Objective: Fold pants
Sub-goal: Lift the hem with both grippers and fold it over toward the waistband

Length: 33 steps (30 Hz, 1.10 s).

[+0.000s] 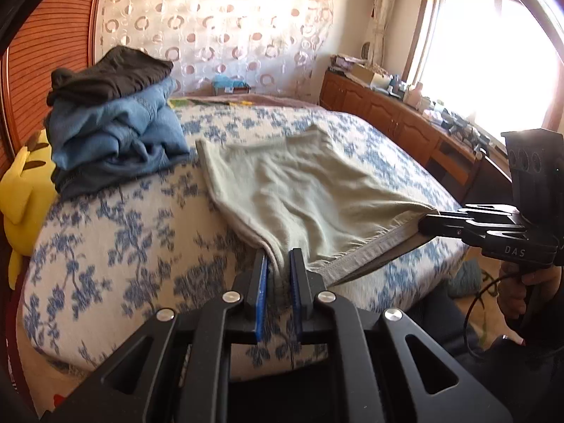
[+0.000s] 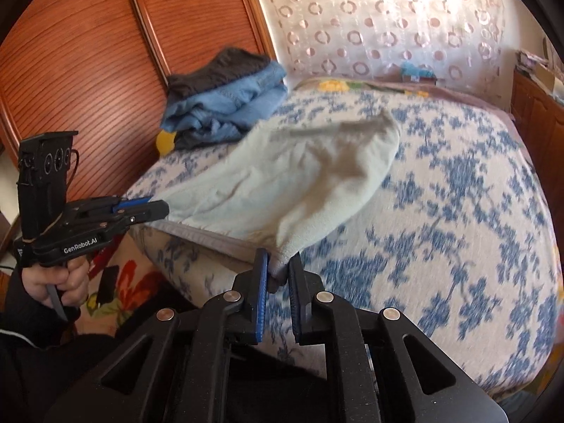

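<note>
Pale green pants [image 1: 306,183] lie spread on the bed, their near hem edge lifted off the cover. At the bottom of the left wrist view my left gripper [image 1: 279,264] is shut on the near left corner of the cloth. The right gripper [image 1: 424,224] pinches the other corner at the grey hem band, out to the right. The right wrist view shows the same pants [image 2: 292,179], with my right gripper [image 2: 280,268] shut on a bunched corner. There the left gripper [image 2: 160,209] clamps the far-left corner, held by a hand in a dark sleeve.
The bed [image 2: 458,211] has a white cover with blue flowers. A stack of folded blue and dark clothes [image 1: 116,112] sits at its far left, with a yellow plush toy [image 1: 24,194] beside it. A wooden cabinet [image 1: 387,112] with clutter runs under the window. Wooden wardrobe doors [image 2: 88,70] stand at the left.
</note>
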Tool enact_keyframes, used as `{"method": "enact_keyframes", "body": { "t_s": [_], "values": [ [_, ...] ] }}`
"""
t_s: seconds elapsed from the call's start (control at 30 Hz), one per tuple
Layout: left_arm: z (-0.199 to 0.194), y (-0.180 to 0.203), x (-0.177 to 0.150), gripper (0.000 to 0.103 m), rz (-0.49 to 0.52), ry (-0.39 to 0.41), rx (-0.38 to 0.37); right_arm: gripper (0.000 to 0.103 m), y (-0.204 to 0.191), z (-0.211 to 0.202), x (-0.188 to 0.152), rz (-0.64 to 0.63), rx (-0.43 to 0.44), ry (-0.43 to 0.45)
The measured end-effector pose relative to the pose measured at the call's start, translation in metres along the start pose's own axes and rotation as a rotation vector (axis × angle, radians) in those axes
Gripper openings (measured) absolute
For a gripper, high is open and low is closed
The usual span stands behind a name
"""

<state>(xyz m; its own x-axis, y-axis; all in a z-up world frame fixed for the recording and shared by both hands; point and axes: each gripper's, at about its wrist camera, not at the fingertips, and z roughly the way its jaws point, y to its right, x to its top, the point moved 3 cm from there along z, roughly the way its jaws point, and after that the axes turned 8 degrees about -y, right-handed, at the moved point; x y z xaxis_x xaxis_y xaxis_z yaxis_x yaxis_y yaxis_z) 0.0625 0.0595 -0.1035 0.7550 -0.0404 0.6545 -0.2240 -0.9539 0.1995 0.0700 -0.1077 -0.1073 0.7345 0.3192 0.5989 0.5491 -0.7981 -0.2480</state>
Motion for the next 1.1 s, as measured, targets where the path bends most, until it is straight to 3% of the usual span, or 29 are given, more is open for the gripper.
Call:
{"method": "enact_keyframes", "body": {
  "t_s": [0.57, 1.1],
  "values": [
    [0.034, -0.016, 0.061, 0.009, 0.015, 0.030, 0.035, 0.008, 0.028, 0.007, 0.064, -0.008, -0.066, 0.090],
    [0.070, -0.036, 0.116, 0.009, 0.001, 0.013, 0.080, 0.008, 0.061, 0.052, 0.120, 0.026, -0.133, 0.078]
  ]
}}
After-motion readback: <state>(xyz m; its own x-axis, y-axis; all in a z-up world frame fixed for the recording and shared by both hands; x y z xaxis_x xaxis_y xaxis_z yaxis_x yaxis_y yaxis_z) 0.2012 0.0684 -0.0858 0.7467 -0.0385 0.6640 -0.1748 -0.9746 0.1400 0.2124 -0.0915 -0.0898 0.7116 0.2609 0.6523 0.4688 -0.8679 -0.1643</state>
